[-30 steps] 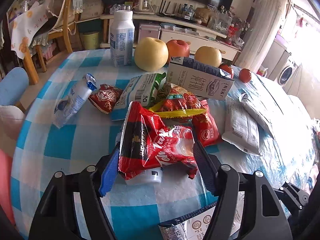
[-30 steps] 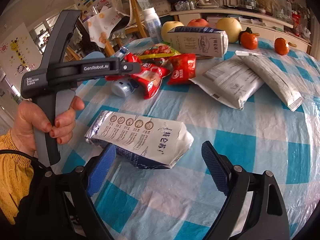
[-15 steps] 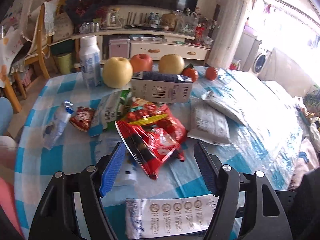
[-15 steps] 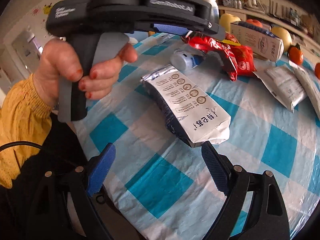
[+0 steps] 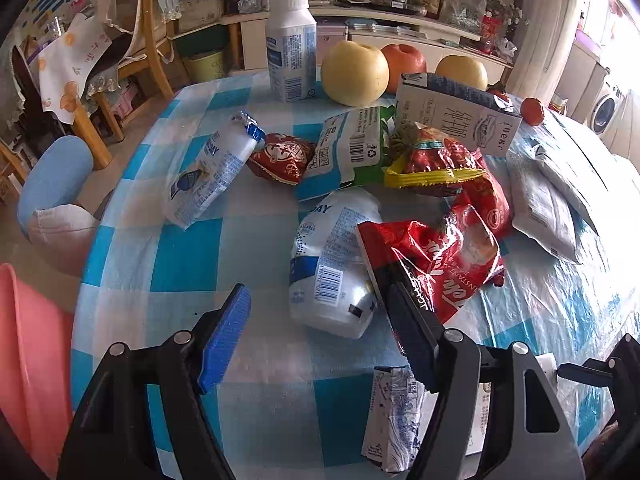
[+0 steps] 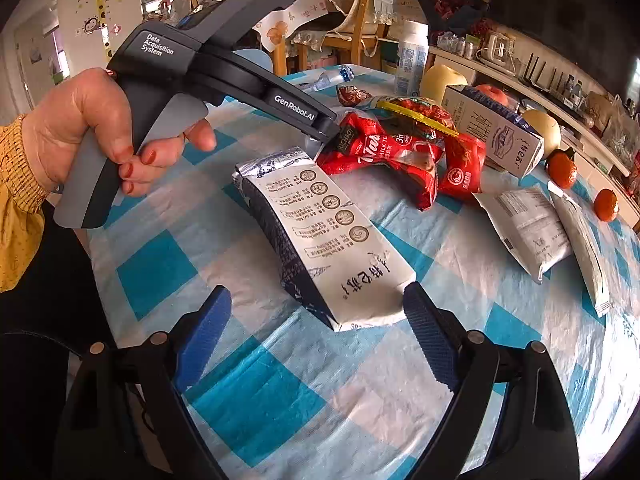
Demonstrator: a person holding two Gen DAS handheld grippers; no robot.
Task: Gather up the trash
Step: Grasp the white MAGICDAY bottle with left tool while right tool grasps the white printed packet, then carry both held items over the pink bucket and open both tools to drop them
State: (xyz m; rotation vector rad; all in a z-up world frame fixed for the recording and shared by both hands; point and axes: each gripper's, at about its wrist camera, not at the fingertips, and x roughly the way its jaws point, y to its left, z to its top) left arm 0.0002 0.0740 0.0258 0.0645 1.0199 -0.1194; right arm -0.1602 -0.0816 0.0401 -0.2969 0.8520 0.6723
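Trash lies across a blue-and-white checked table [image 5: 180, 256]. My left gripper [image 5: 316, 320] is open and low over it. A crushed white plastic bottle [image 5: 332, 264] lies between its fingers, untouched by the pads. A red milk-tea wrapper [image 5: 436, 260] rests against the tip of the black right finger [image 5: 412, 328]. My right gripper [image 6: 316, 320] is open, with the near end of a white foil pouch [image 6: 320, 232] lying between its fingertips on the cloth. In the right wrist view a hand [image 6: 80, 128] holds the left gripper, its tip at the red wrapper [image 6: 380, 156].
Further back lie a second crushed bottle [image 5: 208, 172], a small red wrapper [image 5: 280, 156], a green-white pouch [image 5: 348, 148], a red-yellow snack bag [image 5: 436, 160], a milk carton [image 5: 456, 120] and flat white packets [image 5: 540, 208]. A white bottle [image 5: 290, 52], pears, an apple and tangerines stand behind. Chairs are left.
The red wrapper was between my left jaws; now the bottle lies there and the wrapper is beside the right finger. My right gripper has rolled and swung, so the pouch now lies lengthwise towards it.
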